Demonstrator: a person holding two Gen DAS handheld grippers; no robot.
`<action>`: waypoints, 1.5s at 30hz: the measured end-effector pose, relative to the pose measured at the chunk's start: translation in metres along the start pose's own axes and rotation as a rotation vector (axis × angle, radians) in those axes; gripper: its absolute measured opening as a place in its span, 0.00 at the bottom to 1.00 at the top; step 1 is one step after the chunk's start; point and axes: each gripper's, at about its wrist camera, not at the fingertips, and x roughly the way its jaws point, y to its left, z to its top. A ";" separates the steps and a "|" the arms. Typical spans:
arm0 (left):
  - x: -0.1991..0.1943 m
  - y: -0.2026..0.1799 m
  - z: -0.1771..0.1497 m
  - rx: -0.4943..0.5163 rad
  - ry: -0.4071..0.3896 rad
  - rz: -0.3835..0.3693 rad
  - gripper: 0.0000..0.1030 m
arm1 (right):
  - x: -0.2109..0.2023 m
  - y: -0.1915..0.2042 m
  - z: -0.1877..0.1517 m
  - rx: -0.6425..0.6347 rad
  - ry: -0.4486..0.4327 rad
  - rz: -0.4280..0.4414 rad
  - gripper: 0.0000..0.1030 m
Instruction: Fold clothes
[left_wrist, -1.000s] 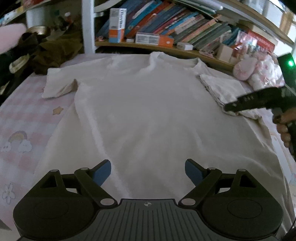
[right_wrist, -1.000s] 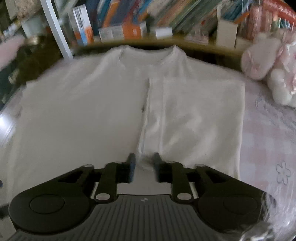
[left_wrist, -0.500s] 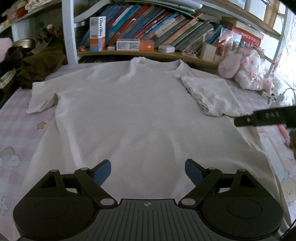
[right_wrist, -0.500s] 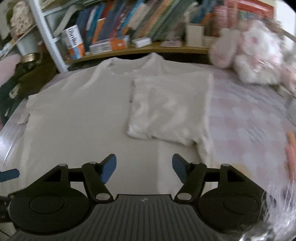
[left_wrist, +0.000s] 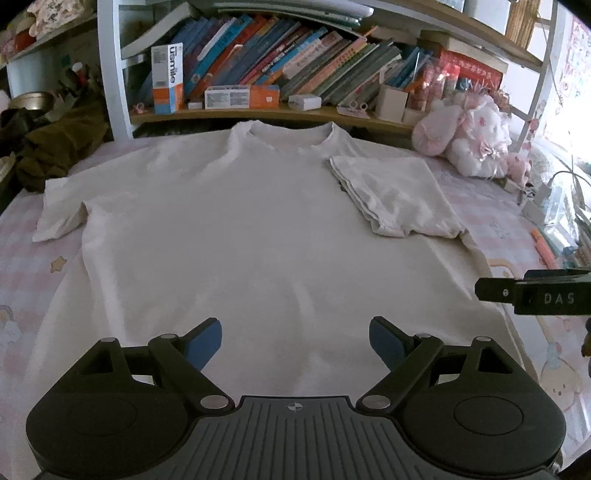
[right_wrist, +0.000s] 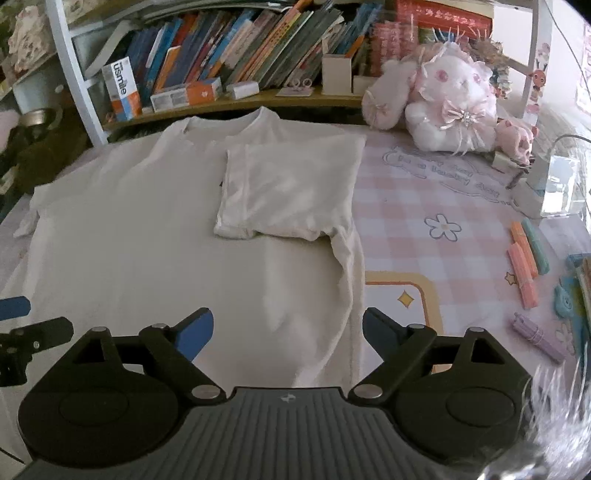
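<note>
The right gripper has its jaws opening, already wide, with nothing between the pads; it hangs above the shirt's lower right side. The left gripper stands with jaws wide and empty, over the lower middle of the shirt.

The shirt lies flat, front down or up cannot be told, on the pink checked sheet, collar toward the bookshelf. Status of the fold:

- Right sleeve: folded inward onto the chest, lying as a flat rectangle. Judged done.
- Left sleeve: spread outward on the sheet, not yet folded.
- Right side seam below the sleeve: slightly rumpled, not turned in.
- Body: full length, hem not yet brought up.

Judged progress: early, one step of several complete. Remaining work is likely the left sleeve, then the lengthwise and crosswise folds.
</note>
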 end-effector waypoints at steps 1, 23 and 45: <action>0.000 -0.002 0.000 -0.004 0.000 0.010 0.87 | 0.001 -0.002 0.000 -0.003 0.003 0.004 0.86; 0.009 0.037 0.008 0.031 0.005 -0.003 0.87 | 0.007 0.028 -0.005 0.022 0.033 -0.052 1.00; 0.017 0.209 0.018 -0.228 -0.054 -0.026 0.85 | 0.021 0.163 -0.003 -0.071 0.042 -0.060 1.00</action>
